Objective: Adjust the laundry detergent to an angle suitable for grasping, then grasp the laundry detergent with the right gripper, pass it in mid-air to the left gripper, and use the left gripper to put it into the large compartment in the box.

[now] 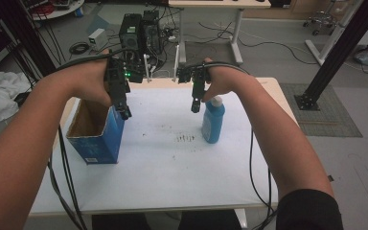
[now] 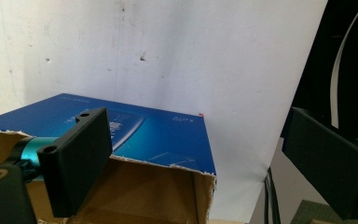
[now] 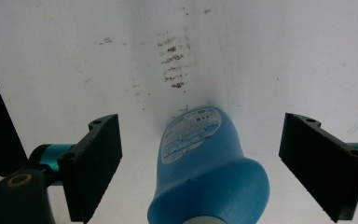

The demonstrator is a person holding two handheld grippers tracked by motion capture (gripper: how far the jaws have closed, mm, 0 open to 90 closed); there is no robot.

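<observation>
At centre right of the high view a blue bottle (image 1: 213, 122) stands on the white table (image 1: 172, 167); the right gripper (image 1: 196, 106) hovers over it, fingers (image 3: 98, 163) spread. The left gripper (image 1: 124, 113), fingers spread, hangs above the open box (image 1: 98, 139) at left.
</observation>
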